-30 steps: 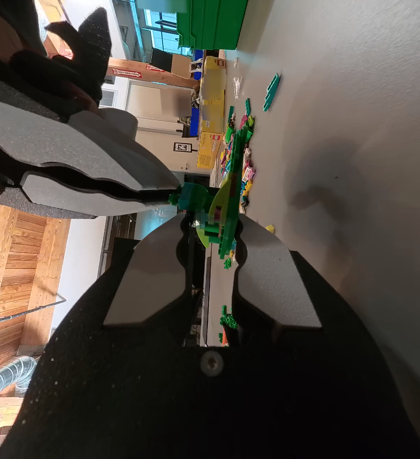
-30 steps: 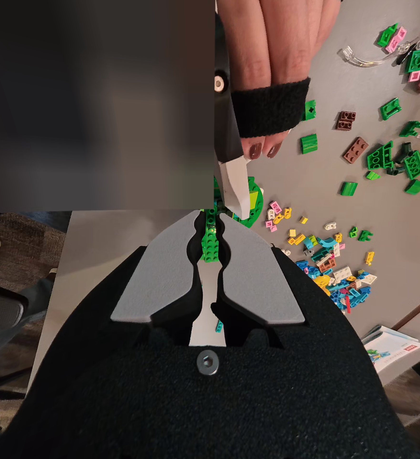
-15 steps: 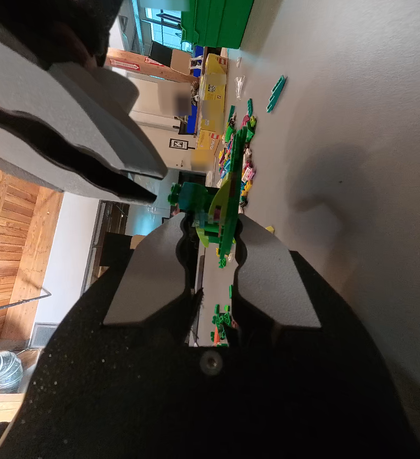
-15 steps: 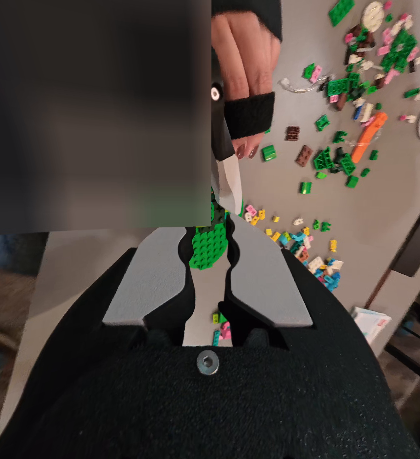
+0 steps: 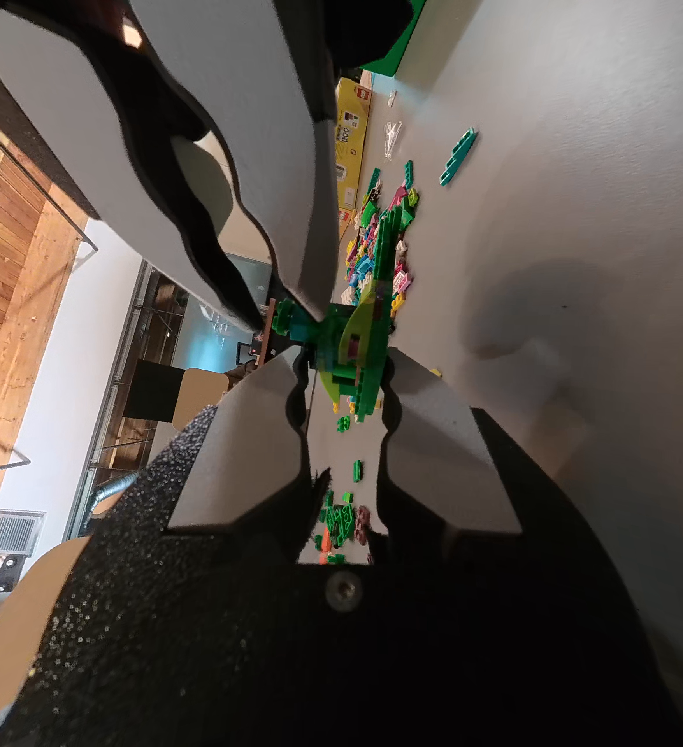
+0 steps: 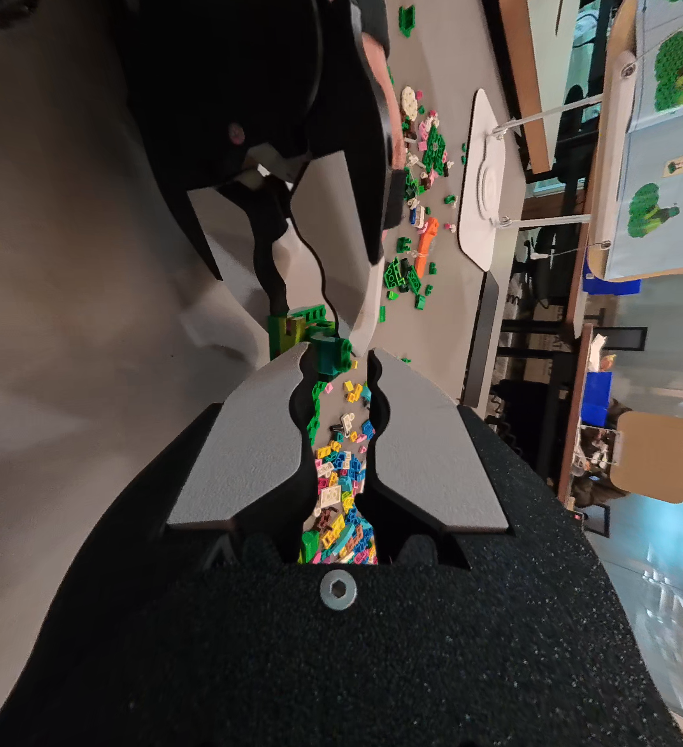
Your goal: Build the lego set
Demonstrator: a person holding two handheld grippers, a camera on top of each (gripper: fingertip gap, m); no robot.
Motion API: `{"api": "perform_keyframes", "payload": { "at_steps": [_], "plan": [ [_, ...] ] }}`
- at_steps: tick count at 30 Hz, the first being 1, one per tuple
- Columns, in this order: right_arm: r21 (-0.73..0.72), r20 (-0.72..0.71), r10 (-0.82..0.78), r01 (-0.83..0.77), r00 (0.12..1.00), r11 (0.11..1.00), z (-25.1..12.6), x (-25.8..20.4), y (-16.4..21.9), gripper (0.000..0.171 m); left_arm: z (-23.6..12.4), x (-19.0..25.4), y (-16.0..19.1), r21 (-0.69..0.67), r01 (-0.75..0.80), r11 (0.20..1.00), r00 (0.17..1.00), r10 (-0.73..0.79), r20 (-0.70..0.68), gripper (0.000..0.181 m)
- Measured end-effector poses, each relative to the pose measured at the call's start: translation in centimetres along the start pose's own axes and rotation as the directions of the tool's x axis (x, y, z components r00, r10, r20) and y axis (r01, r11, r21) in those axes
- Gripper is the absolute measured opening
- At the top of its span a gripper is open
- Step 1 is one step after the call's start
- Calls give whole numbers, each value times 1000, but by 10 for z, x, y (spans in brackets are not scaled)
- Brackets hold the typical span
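Right gripper point(image 6: 337, 355), fingers parted, closes around a teal-and-green Lego piece point(image 6: 333, 355) above loose bricks point(image 6: 341, 477) on a grey table point(image 6: 68, 364).

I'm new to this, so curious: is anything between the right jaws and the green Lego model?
Nothing visible does. The right gripper, jaws open, straddles the teal piece atop the model, which the left gripper holds; its near finger sits close beside the piece.

Loose bricks point(image 6: 341, 481) underneath; bare table point(image 5: 574, 202) beyond the green build point(image 5: 356, 347).
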State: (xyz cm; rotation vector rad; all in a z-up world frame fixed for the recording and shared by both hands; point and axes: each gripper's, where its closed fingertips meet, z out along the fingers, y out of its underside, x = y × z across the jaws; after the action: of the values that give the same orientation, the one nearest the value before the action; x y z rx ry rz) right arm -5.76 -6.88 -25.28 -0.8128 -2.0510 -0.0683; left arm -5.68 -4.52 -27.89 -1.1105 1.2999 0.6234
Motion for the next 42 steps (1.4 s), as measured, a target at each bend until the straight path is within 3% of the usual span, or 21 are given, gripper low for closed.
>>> {"api": "perform_keyframes", "payload": {
  "at_steps": [14,16,17,24,42],
  "plan": [
    [-49,0,-21,21,1000,999,2,-1,-1,16,-1,-2,3,-8,26,1000,1000,-26,-1,34],
    [-44,-10,-12,11,1000,999,1,0,-2,15,-2,-3,3,-2,40,999,999,-40,-2,34],
    [-34,-25,-8,7,1000,999,0,2,-4,6,-2,-3,3,-2,46,999,999,-46,-9,34],
    [-2,-38,15,-15,999,1000,-2,6,-13,6,-4,-6,-5,34,91,995,996,-91,-3,34],
    [10,132,168,-170,977,985,-10,-2,-3,9,-2,-1,-5,26,-20,999,1000,20,10,34]
  ]
}}
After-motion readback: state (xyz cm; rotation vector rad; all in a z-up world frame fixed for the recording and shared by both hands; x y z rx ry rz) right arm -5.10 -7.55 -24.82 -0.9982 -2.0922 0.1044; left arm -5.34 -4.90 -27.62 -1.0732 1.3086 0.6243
